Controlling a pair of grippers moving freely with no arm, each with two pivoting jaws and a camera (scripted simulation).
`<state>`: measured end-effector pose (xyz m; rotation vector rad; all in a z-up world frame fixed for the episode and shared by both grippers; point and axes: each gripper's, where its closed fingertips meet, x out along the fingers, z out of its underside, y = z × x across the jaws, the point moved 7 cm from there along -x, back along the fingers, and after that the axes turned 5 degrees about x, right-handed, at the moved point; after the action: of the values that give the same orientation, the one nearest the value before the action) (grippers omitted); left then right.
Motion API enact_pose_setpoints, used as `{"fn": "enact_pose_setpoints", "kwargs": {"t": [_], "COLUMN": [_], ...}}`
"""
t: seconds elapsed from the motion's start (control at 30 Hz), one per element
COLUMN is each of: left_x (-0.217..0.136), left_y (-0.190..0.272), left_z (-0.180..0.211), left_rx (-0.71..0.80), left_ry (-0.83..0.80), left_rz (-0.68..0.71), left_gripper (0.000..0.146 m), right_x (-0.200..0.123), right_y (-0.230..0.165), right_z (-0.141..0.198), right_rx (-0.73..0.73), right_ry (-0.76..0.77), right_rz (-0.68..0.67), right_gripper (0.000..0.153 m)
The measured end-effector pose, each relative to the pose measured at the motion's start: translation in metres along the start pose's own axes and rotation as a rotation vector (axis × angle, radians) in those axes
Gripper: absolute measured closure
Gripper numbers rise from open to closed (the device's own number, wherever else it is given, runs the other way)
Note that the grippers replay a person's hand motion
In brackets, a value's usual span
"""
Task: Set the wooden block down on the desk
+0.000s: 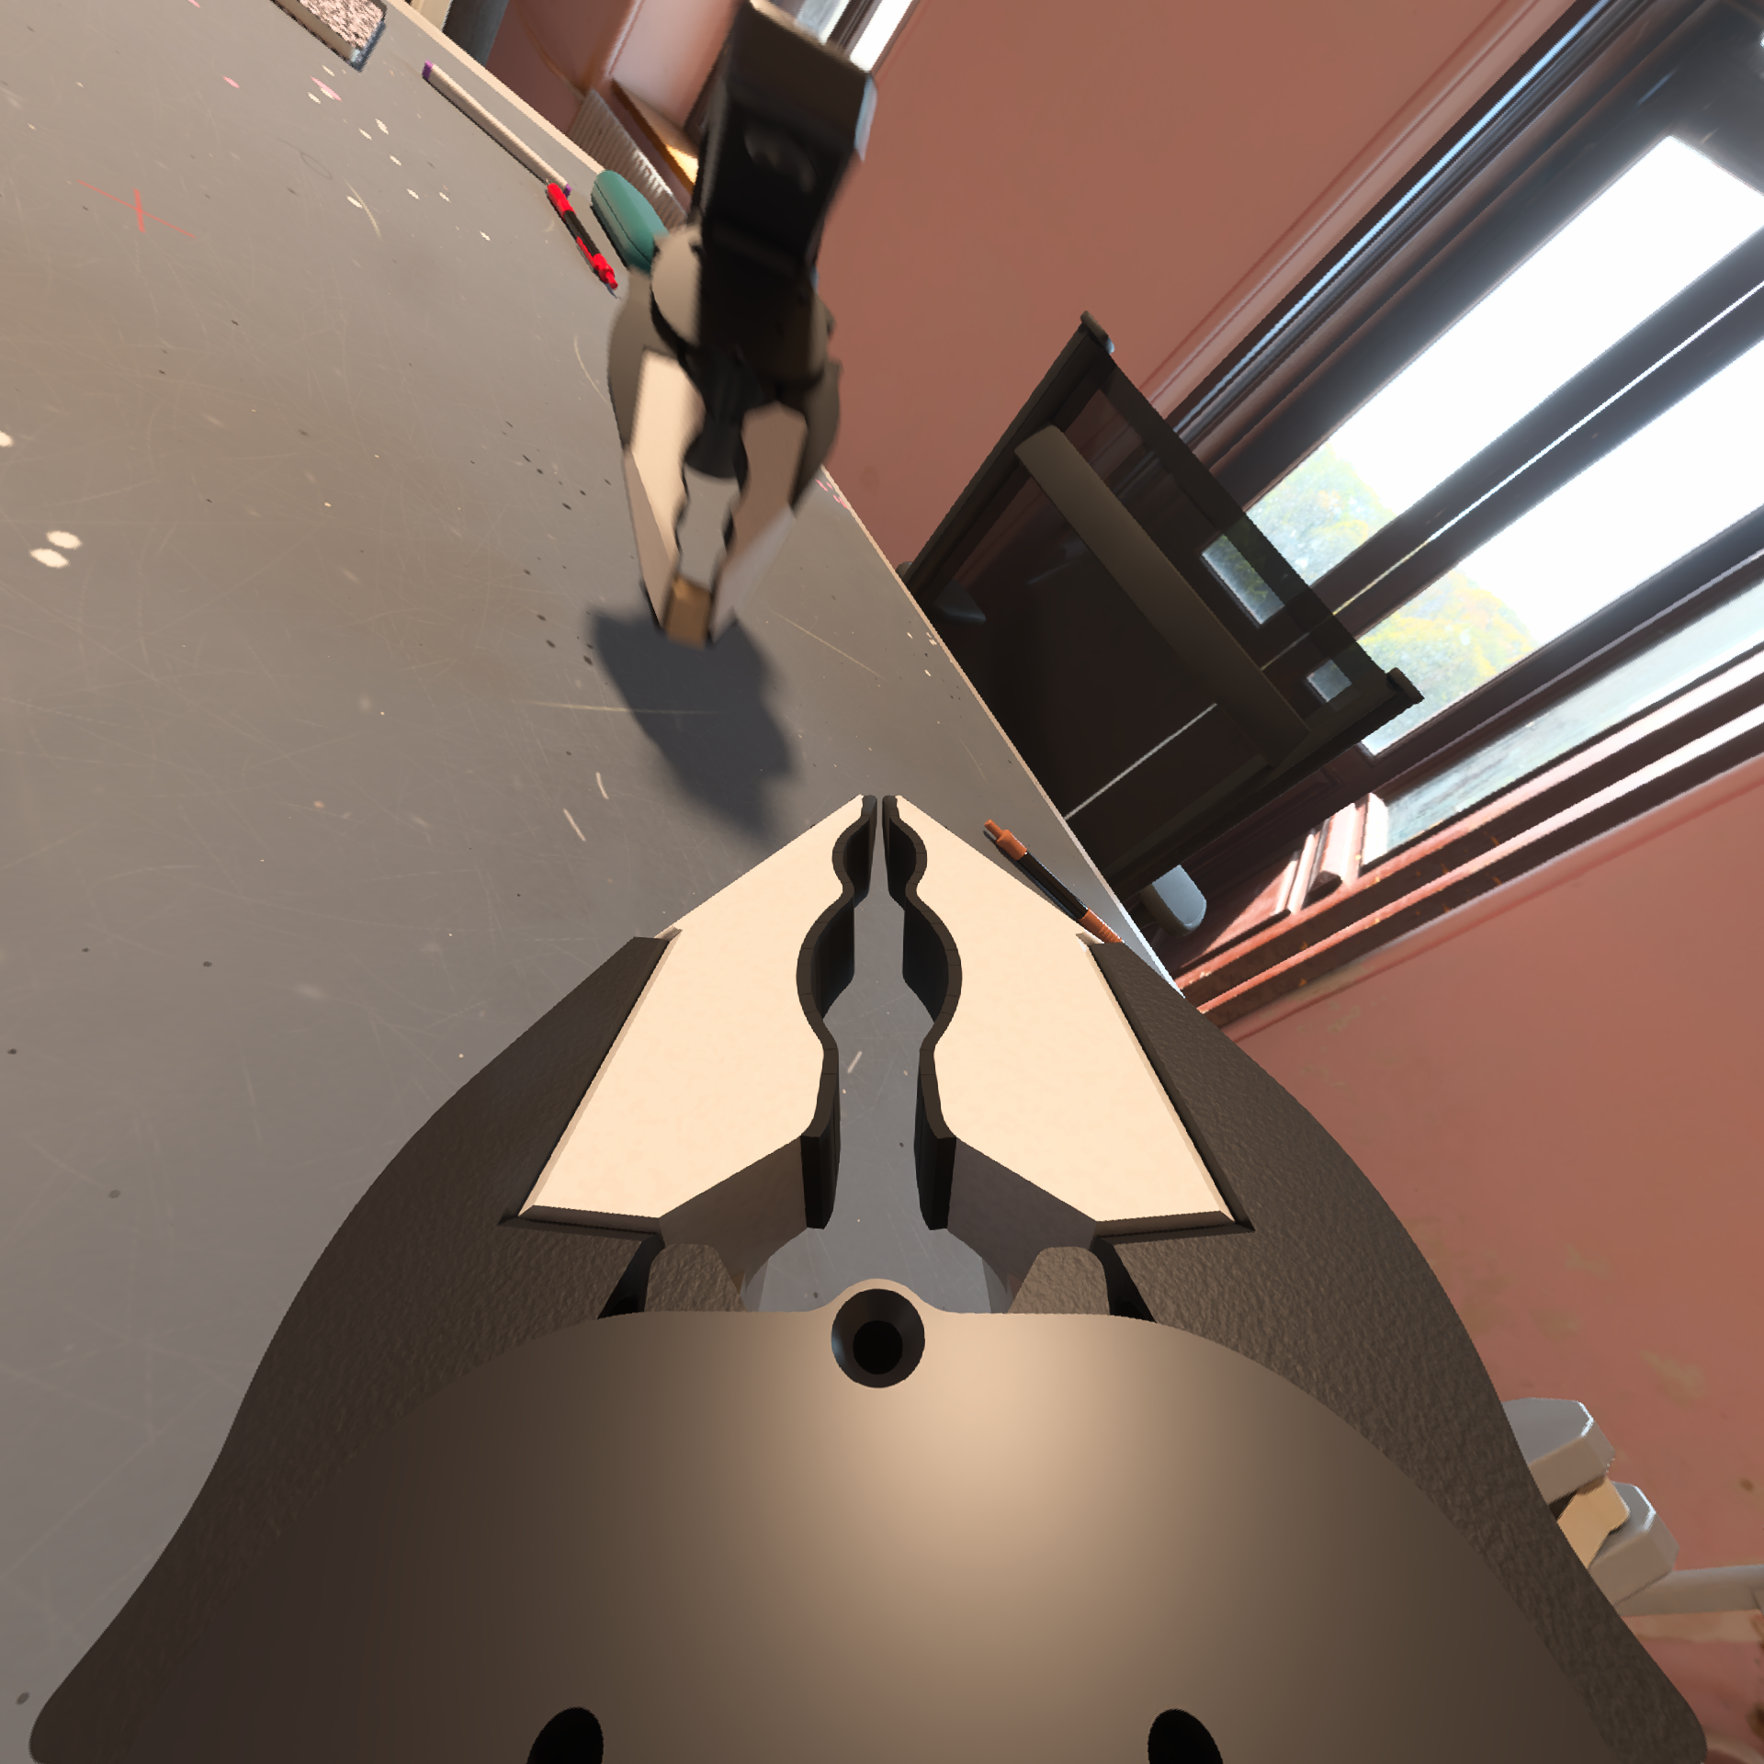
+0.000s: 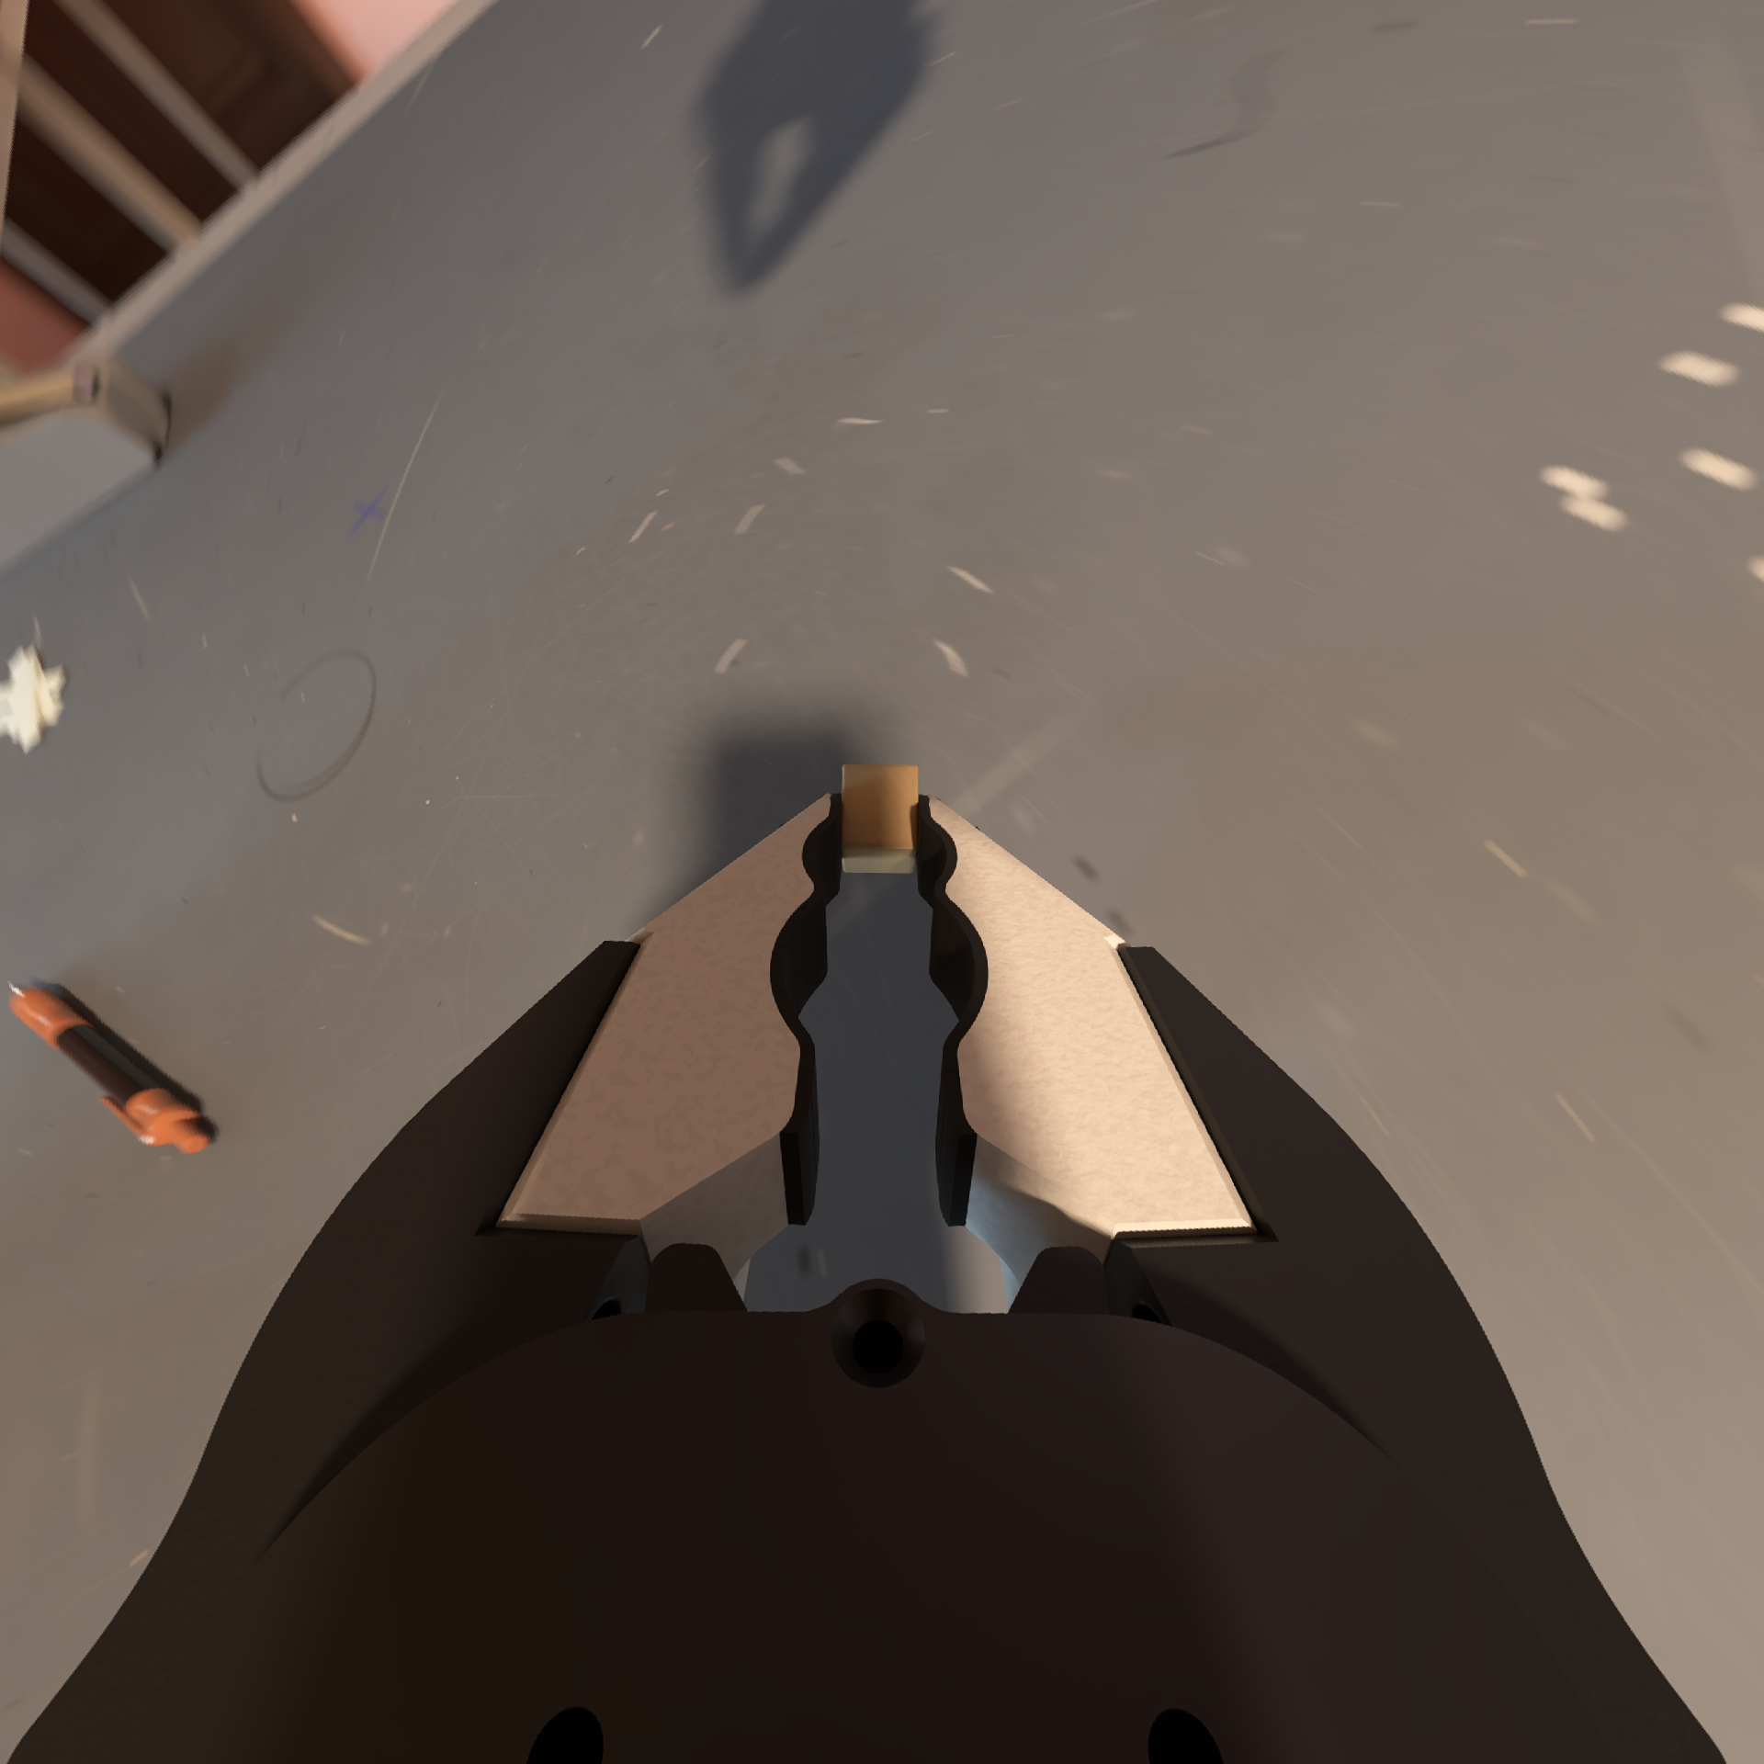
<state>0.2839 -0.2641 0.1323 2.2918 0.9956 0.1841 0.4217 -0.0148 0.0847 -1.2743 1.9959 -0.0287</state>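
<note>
A small tan wooden block (image 2: 879, 809) is pinched between the tips of my right gripper (image 2: 879, 811), which points down at the grey scratched desk (image 2: 1241, 859). The block's shadow lies right under it, so it hangs close above the surface. In the left wrist view the right gripper (image 1: 689, 611) appears blurred, tips down, with the block (image 1: 689, 609) just above the desk (image 1: 286, 668). My left gripper (image 1: 879, 804) is shut and empty, tips nearly touching, hovering over the desk near its right edge.
An orange and black pen (image 2: 110, 1067) lies at the left in the right wrist view; it also shows by the desk edge (image 1: 1045, 878). A red pen (image 1: 580, 237), a teal case (image 1: 625, 218) and a long white stick (image 1: 492, 124) lie far off. A dark chair (image 1: 1145, 611) stands beyond the edge.
</note>
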Motion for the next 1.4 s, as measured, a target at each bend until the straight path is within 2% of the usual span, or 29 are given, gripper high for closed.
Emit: {"fn": "enact_pose_setpoints", "kwargs": {"t": [0.07,0.17,0.27,0.33,0.37,0.47,0.63,0.83,1.03,1.13,1.4], "left_x": [0.000,0.001,0.002,0.003,0.003,0.004,0.007,0.010,0.009,0.010,0.010], "left_y": [0.000,0.000,0.000,-0.001,-0.001,-0.002,-0.003,-0.003,-0.001,-0.001,-0.002], "left_z": [0.000,0.000,0.000,0.000,0.000,0.001,0.002,0.002,0.002,0.003,0.003], "left_rx": [0.000,-0.002,-0.003,-0.006,-0.010,-0.016,-0.023,-0.022,-0.014,-0.017,-0.018], "left_ry": [0.002,0.000,-0.006,-0.009,-0.012,-0.018,-0.035,-0.054,-0.051,-0.052,-0.059], "left_rz": [0.002,0.006,0.014,0.016,0.016,0.015,0.016,0.021,0.023,0.025,0.025], "left_gripper": [0.145,0.145,0.145,0.145,0.145,0.145,0.145,0.145,0.145,0.145,0.145], "right_x": [-0.050,-0.137,-0.200,-0.220,-0.224,-0.223,-0.216,-0.214,-0.205,-0.202,-0.197], "right_y": [0.023,0.070,0.115,0.135,0.141,0.147,0.139,0.135,0.135,0.136,0.133], "right_z": [0.009,0.039,0.081,0.103,0.111,0.125,0.126,0.121,0.128,0.134,0.136], "right_rx": [0.144,0.470,0.855,1.033,1.096,1.211,1.266,1.274,1.277,1.268,1.184], "right_ry": [0.051,0.157,0.319,0.403,0.392,0.249,-0.181,-0.728,-1.030,-1.161,-1.357], "right_rz": [0.059,0.108,0.024,-0.046,-0.066,-0.091,-0.062,0.065,0.077,0.136,0.213], "right_gripper": [0.138,0.138,0.138,0.138,0.138,0.138,0.138,0.138,0.138,0.138,0.138]}}
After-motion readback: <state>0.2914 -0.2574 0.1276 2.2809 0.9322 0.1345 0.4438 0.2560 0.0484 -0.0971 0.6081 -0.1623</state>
